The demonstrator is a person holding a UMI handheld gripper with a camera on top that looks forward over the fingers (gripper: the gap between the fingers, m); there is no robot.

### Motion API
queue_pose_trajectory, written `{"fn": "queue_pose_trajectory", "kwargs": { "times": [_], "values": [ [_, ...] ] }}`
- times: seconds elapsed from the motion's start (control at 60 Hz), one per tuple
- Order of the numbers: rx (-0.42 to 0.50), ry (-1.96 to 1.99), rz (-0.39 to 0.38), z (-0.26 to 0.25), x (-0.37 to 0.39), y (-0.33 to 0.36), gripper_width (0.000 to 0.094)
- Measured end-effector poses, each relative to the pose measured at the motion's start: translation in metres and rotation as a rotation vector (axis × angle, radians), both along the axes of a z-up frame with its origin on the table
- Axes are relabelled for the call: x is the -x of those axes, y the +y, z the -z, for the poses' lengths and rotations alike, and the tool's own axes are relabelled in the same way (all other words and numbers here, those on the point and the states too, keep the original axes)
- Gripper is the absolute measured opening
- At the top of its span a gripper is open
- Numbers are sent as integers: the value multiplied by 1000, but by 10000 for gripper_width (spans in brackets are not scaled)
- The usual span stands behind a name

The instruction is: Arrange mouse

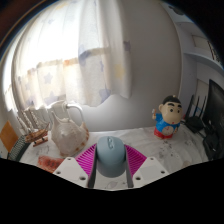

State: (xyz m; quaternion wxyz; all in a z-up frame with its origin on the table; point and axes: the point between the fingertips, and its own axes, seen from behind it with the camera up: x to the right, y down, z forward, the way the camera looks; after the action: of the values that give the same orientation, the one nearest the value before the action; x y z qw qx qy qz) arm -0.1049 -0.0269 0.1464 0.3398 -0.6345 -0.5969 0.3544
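A: Where's the mouse?

B: Pale blue-grey rounded plastic mouse (110, 157) sits between the gripper (110, 166) fingers, magenta pads (87, 160) tight on both sides, looks clamped and carried.

A: Placed yet?

B: Judging no, set-down still left. Clear glass pitcher (67, 128) far left, cartoon boy figurine (167, 118) far right on the white table (125, 137).

Tongs (110, 163) grip mouse (110, 155)
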Motion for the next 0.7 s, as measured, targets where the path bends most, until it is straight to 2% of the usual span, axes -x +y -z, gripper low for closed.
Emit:
{"fn": "queue_pose_trajectory", "kwargs": {
  "times": [0.083, 0.183, 0.3, 0.433, 0.5, 0.533, 0.6, 0.633, 0.7],
  "values": [
    [44, 2, -67, -5, -14, -73, 440],
    [66, -35, -117, 21, -28, -150, 438],
    [65, -102, -142, 81, -42, -212, 437],
    [6, -192, -139, 151, -54, -240, 447],
    [-35, -171, -134, 153, -52, -242, 508],
    [-54, -176, -145, 153, -51, -242, 571],
    [-72, -217, -125, 147, -58, -239, 869],
    [-67, -221, -106, 136, -60, -235, 830],
    [-49, -217, -77, 103, -70, -229, 855]
  ]
}}
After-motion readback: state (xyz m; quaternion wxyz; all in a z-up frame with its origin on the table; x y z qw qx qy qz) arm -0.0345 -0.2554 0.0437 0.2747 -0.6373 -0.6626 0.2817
